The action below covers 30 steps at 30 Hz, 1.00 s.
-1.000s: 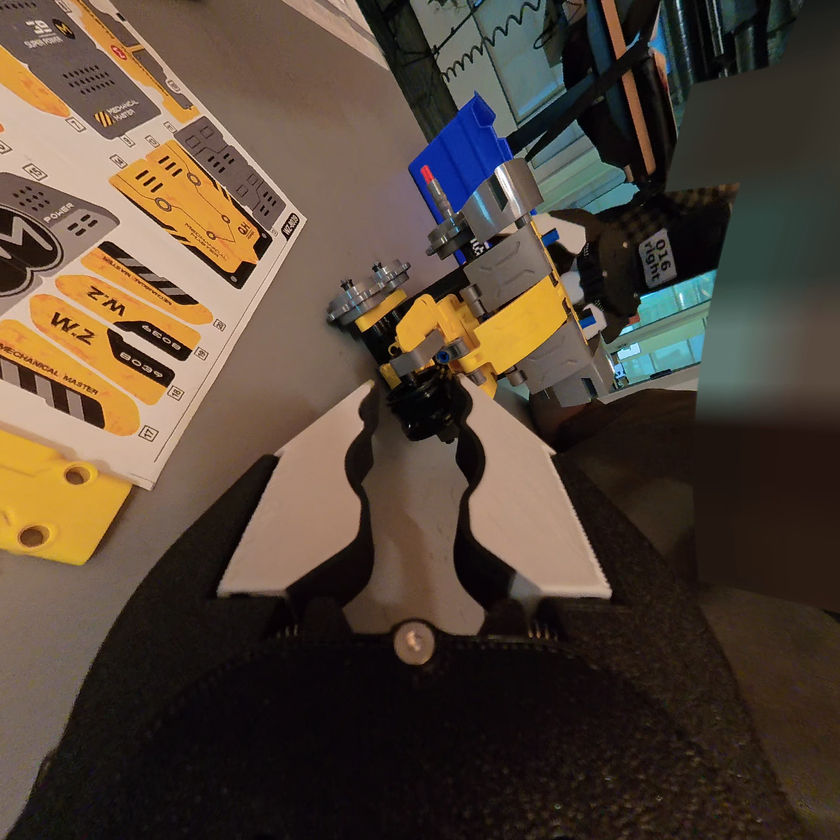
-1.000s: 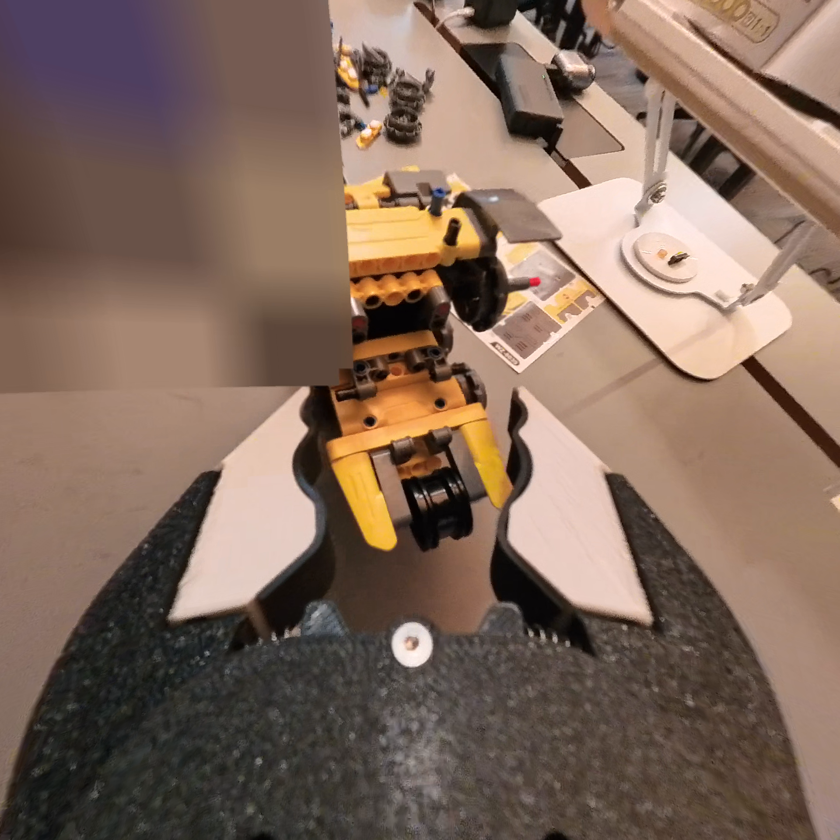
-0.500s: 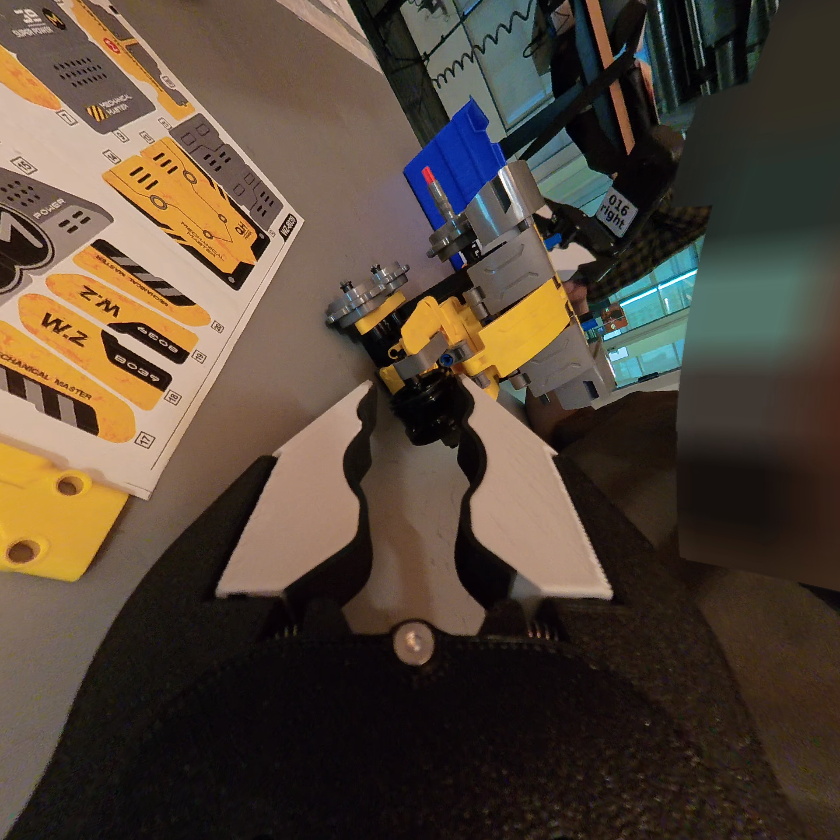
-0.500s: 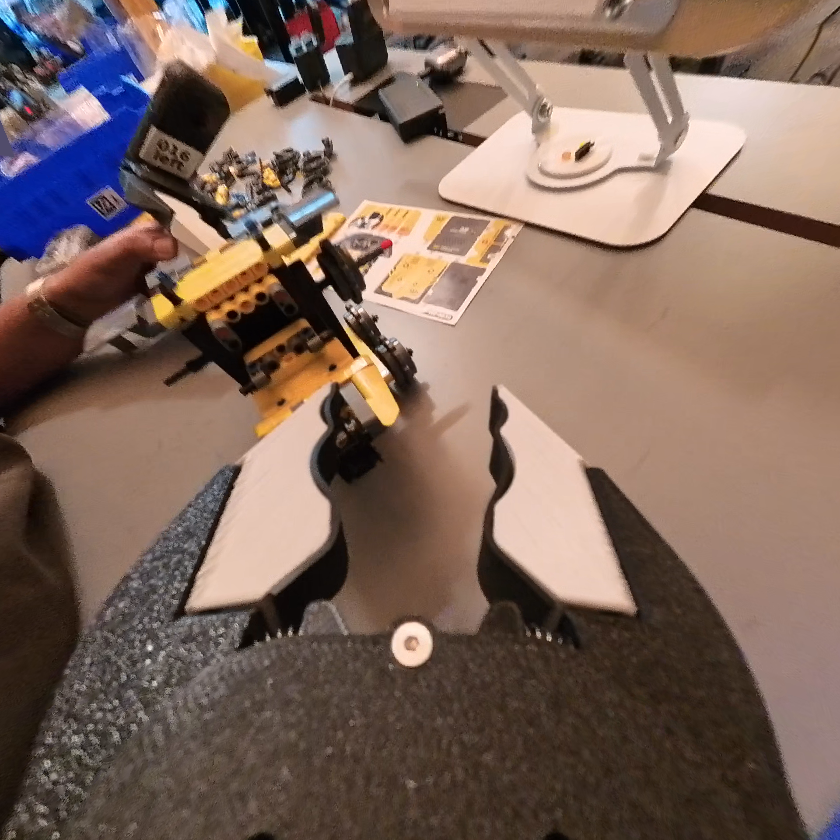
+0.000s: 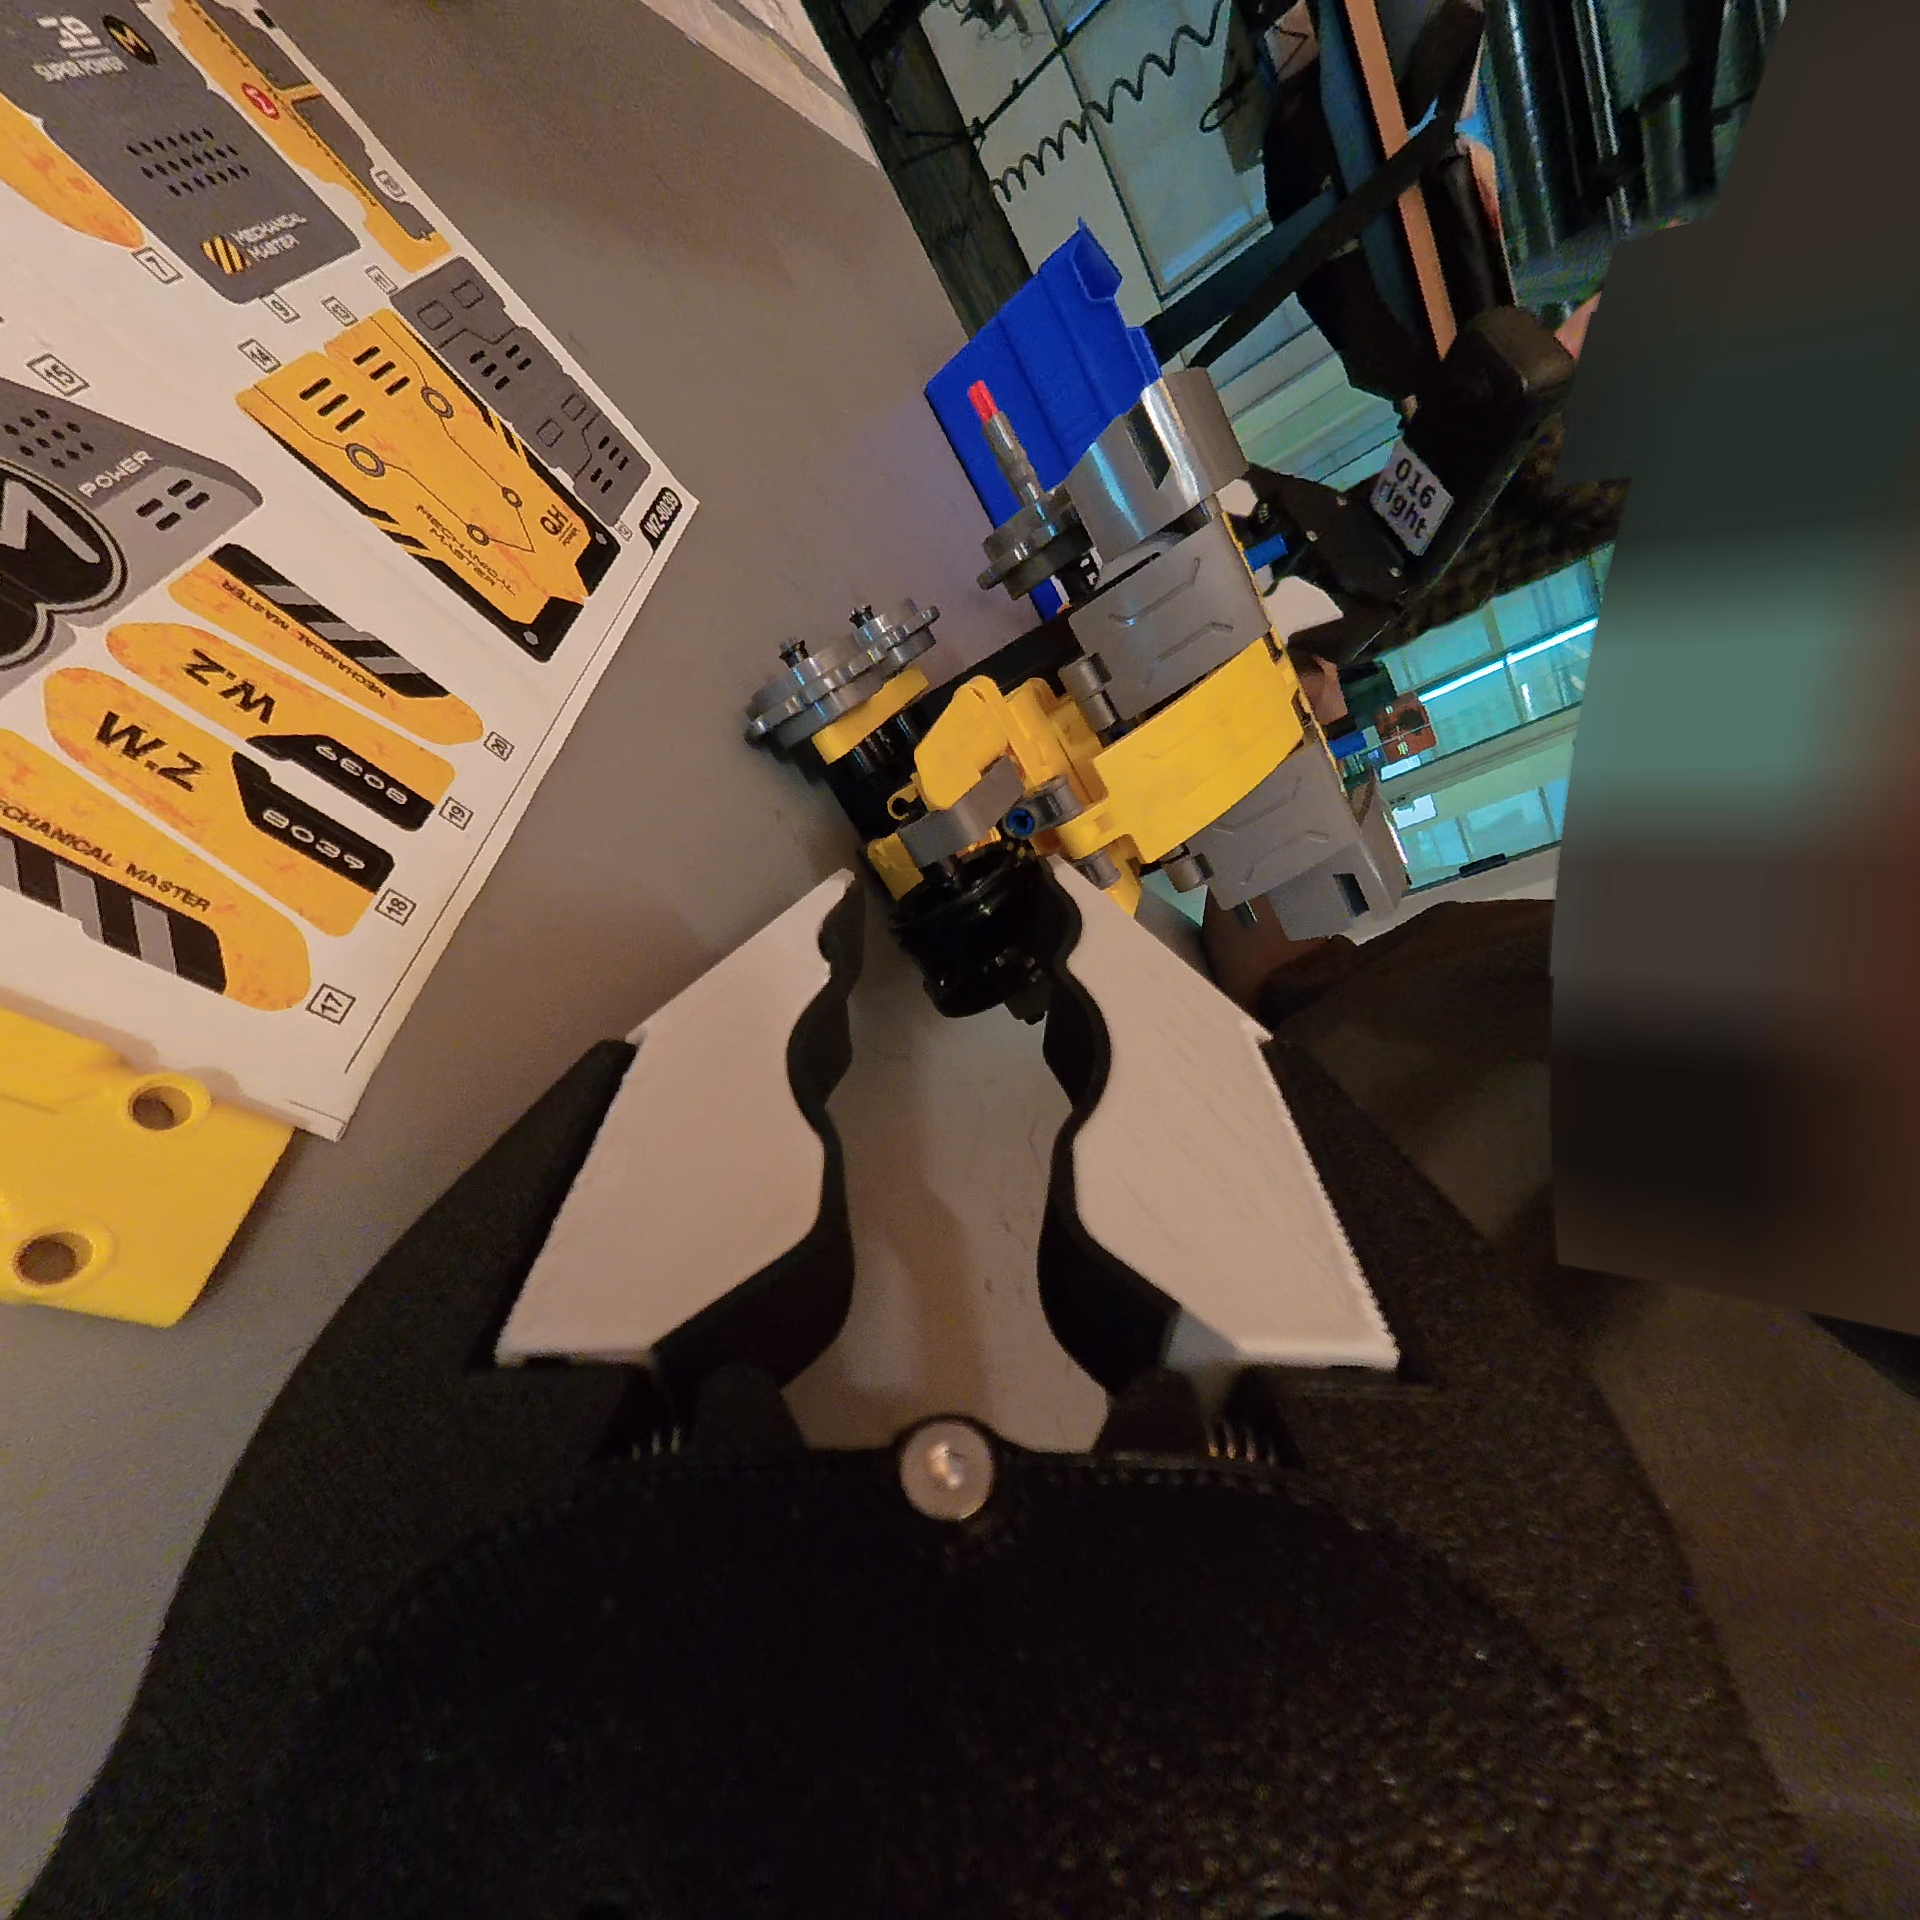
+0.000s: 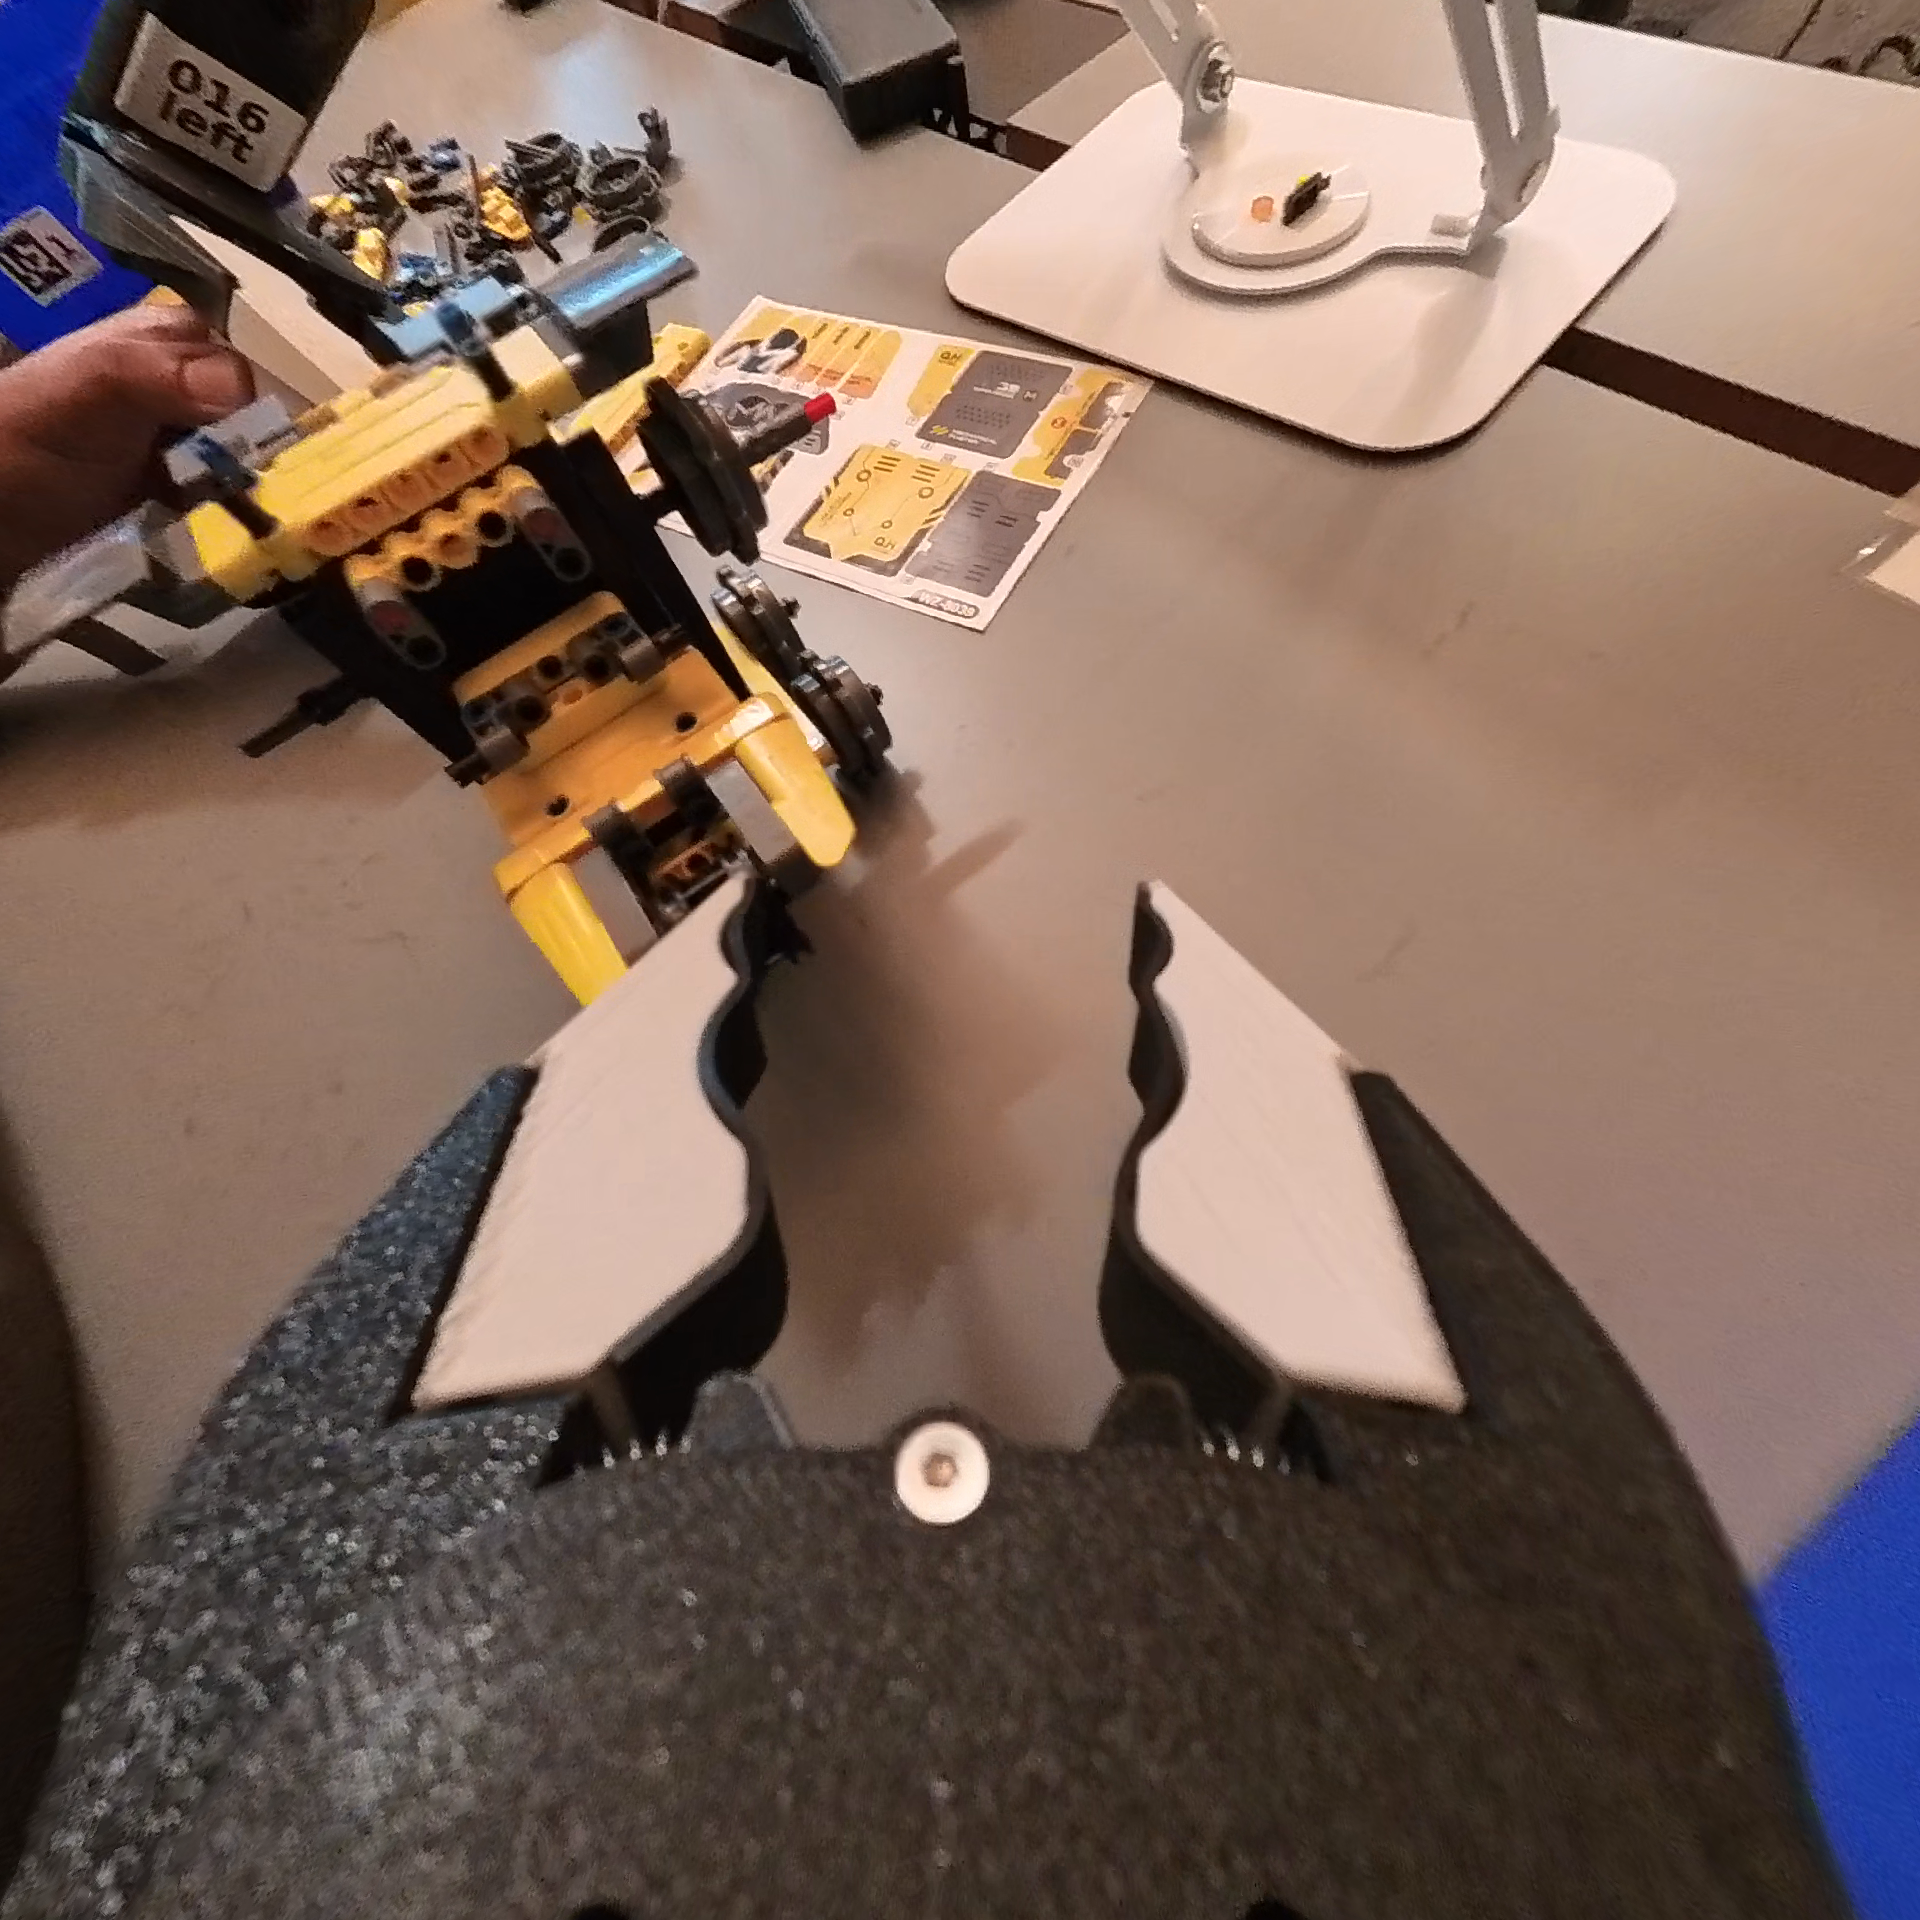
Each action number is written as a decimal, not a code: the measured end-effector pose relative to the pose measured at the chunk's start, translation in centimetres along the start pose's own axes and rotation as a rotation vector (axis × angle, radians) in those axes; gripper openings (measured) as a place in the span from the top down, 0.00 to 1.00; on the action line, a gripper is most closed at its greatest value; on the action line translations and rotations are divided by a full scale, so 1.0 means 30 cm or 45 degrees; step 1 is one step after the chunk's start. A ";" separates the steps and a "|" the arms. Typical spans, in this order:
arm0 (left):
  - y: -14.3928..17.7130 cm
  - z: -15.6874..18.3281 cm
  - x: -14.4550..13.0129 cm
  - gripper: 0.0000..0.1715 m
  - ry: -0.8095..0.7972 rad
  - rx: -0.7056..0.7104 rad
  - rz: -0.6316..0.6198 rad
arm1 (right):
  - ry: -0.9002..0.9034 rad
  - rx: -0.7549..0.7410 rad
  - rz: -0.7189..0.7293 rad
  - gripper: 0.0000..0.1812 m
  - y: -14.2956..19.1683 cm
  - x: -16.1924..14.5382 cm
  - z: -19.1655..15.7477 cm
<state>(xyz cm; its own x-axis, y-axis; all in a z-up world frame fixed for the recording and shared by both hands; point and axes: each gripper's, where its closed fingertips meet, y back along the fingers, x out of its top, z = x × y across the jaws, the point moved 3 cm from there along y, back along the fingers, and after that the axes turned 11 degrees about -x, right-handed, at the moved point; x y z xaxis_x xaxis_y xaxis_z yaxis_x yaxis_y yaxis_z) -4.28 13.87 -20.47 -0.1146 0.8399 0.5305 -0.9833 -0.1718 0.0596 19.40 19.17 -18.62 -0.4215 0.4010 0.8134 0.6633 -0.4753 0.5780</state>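
Note:
A yellow, grey and black brick model [image 5: 1122,727] is tilted on the grey table [image 6: 1403,831], its grey side wheels [image 6: 831,686] on the surface. My left gripper [image 5: 951,894] is shut on the model's black round end piece [image 5: 977,956]. In the right wrist view the left gripper [image 6: 197,135] reaches the model [image 6: 499,540] from the far left, with a hand [image 6: 94,416] behind it. My right gripper [image 6: 940,904] is open and empty, its left fingertip [image 6: 717,935] just by the model's yellow front prongs. It also shows far off in the left wrist view [image 5: 1455,447].
A sticker sheet [image 6: 935,468] lies beyond the model and also shows in the left wrist view [image 5: 260,623], with a yellow plate [image 5: 104,1174] at its corner. A blue bin [image 5: 1039,364], a white stand base [image 6: 1351,239] and a pile of loose pieces [image 6: 499,197] are farther off.
My right gripper had the model's front end between its open fingers, then drew back and swung right, so the model now sits off its left finger. The left gripper has kept its hold.

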 end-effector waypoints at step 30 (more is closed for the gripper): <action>0.007 -0.005 -0.002 0.80 -0.006 0.006 -0.013 | 0.238 0.142 0.289 0.54 0.002 0.087 -0.169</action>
<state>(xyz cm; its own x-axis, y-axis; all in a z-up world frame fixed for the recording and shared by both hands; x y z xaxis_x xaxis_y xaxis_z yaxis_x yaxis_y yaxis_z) -4.50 13.85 -20.61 -0.1041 0.8392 0.5337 -0.9838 -0.1656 0.0686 15.20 16.21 -16.14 -0.3545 0.1387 0.9247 0.8129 -0.4431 0.3781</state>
